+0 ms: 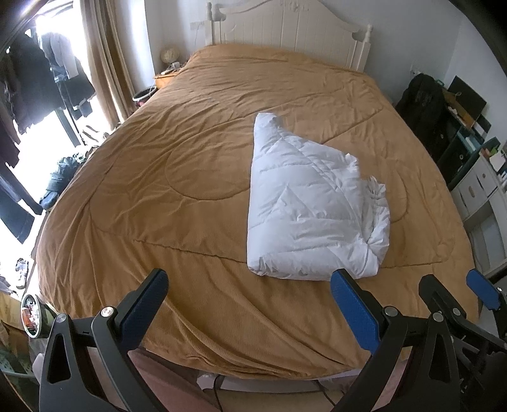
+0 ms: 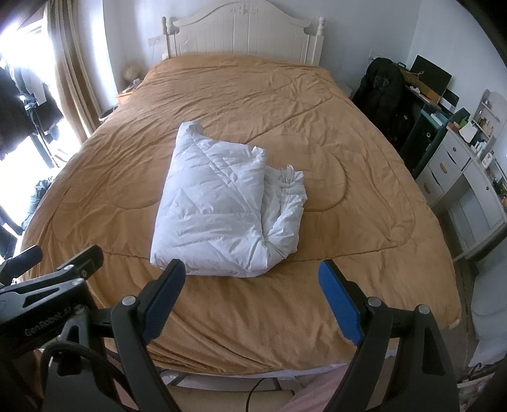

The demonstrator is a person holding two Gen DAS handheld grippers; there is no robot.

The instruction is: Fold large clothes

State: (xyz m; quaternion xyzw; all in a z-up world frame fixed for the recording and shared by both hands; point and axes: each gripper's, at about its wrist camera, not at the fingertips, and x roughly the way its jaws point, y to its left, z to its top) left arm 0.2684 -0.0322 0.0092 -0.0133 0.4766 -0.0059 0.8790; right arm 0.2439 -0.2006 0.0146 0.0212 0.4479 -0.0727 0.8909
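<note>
A bedroom is filling both views, with a wide bed under a tan quilted bedspread (image 1: 158,177) (image 2: 348,177) running back to a white headboard (image 1: 285,22) (image 2: 247,35) against the far wall. Beige curtains (image 1: 104,57) (image 2: 69,63) are hanging by a bright window on the left, dark clothes (image 1: 47,69) are hanging in front of the glass, and a white cabinet with drawers (image 2: 459,171) is standing along the right side next to a dark jacket (image 2: 383,92) draped over furniture. A white quilted garment (image 1: 310,209) (image 2: 218,206) is lying folded into a thick bundle on the bedspread, toward the foot of the bed and a little right of centre in the left wrist view, its loose layered edges bunching on its right side. The left gripper (image 1: 250,304) is hovering above the foot edge of the bed with its jaws spread wide apart and nothing between them, its right blue pad near the bundle's near edge. The right gripper (image 2: 253,301) (image 1: 453,293) is hovering just beside it, likewise spread wide and gripping nothing, pointing at the bundle's near edge.
</note>
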